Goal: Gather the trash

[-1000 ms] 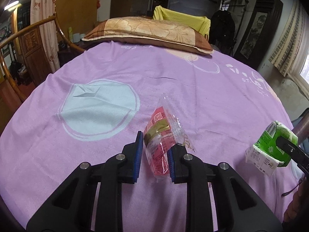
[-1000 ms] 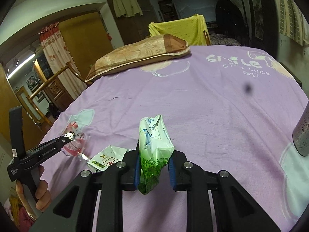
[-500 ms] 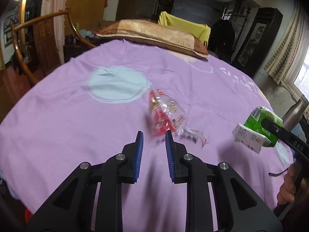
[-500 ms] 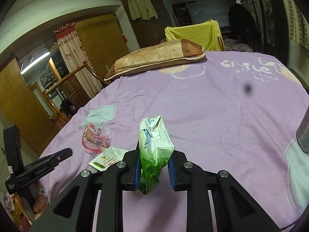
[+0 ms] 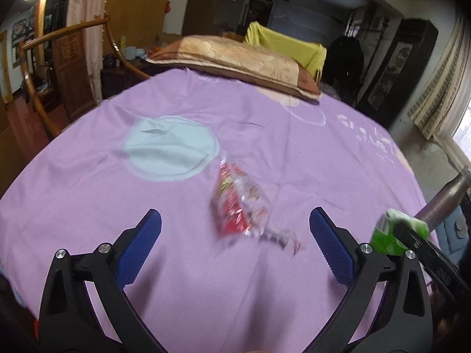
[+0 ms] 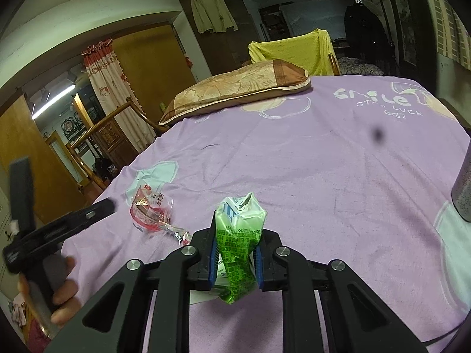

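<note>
A red and clear plastic wrapper (image 5: 240, 206) lies on the purple bedsheet (image 5: 265, 135). My left gripper (image 5: 235, 245) is wide open and empty, just short of the wrapper. The wrapper also shows in the right wrist view (image 6: 150, 210), with the left gripper (image 6: 97, 209) beside it. My right gripper (image 6: 235, 260) is shut on a crushed green and white carton (image 6: 238, 235), held above the sheet. The carton shows at the right edge of the left wrist view (image 5: 394, 232).
A brown pillow (image 5: 235, 58) lies at the far end of the bed, with a yellow-draped chair (image 5: 282, 44) behind it. A metal bottle (image 6: 463, 194) stands at the bed's right edge. A curved wooden rail (image 5: 38, 67) runs along the left.
My left gripper has let go of the red wrapper, drawn back from it and opened wide. The wrapper now lies on the sheet. My right gripper still holds the carton.
</note>
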Demonstrator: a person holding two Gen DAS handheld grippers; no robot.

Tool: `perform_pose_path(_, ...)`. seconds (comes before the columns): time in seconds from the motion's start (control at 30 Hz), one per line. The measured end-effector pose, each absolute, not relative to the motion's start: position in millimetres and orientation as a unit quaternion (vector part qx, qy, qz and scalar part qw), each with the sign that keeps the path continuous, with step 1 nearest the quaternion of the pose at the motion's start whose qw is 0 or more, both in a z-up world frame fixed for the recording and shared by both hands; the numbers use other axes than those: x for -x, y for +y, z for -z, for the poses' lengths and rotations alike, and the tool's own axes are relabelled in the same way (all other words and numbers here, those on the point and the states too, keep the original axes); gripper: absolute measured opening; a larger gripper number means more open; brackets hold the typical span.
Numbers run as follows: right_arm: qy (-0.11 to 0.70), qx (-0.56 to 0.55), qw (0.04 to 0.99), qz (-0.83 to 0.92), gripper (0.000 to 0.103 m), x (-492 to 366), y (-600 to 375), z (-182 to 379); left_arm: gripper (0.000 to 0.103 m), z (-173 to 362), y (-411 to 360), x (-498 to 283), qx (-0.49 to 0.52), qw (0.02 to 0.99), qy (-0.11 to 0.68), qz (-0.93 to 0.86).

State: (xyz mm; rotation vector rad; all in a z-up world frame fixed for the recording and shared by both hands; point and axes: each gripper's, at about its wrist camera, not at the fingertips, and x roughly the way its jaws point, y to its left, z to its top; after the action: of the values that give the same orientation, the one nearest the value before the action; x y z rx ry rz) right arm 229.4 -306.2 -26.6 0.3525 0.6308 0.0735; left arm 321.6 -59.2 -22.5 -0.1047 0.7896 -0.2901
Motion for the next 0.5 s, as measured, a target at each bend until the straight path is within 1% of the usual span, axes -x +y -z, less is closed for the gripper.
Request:
perform_pose_path(0.13, 0.329, -0.174, 0.928, -0.028, 0.02, -235.6, -307.5, 34.5, 0.097, 51.7, -91.7, -370.8, -0.002, 0.903, 0.422, 0.087)
perform_pose_path(0.17, 0.331, -0.177, 0.927, -0.029, 0.02, -236.8, -307.9, 35.2, 0.094, 59.0, -94.1, -374.9, -0.008, 0.9, 0.428, 0.08)
perform_pose_path(0.2, 0.331, -0.178, 0.926, -0.029, 0.02, -237.9, -308.6, 35.1, 0.078, 65.5, -95.8, -379.3, -0.013, 0.897, 0.436, 0.077)
perform_pose_path(0.23, 0.331, -0.179, 0.926, -0.029, 0.02, -238.0, -308.4, 35.0, 0.055, 71.1, -95.2, -381.1, -0.01, 0.89, 0.447, 0.086)
perform_pose_path(0.27, 0.331, -0.18, 0.926, -0.03, 0.02, -237.7, -308.7, 34.7, 0.047, 73.8, -93.0, -380.9, -0.003, 0.886, 0.453, 0.098)
perform_pose_path(0.33, 0.329, -0.183, 0.926, -0.033, 0.02, -236.7, -308.6, 34.0, 0.041, 67.5, -84.9, -370.4, 0.007, 0.893, 0.438, 0.105)
perform_pose_path(0.5, 0.318, -0.181, 0.93, -0.043, 0.02, -232.2, -306.7, 31.4, 0.041, 22.8, -52.0, -322.5, 0.021, 0.913, 0.387, 0.124)
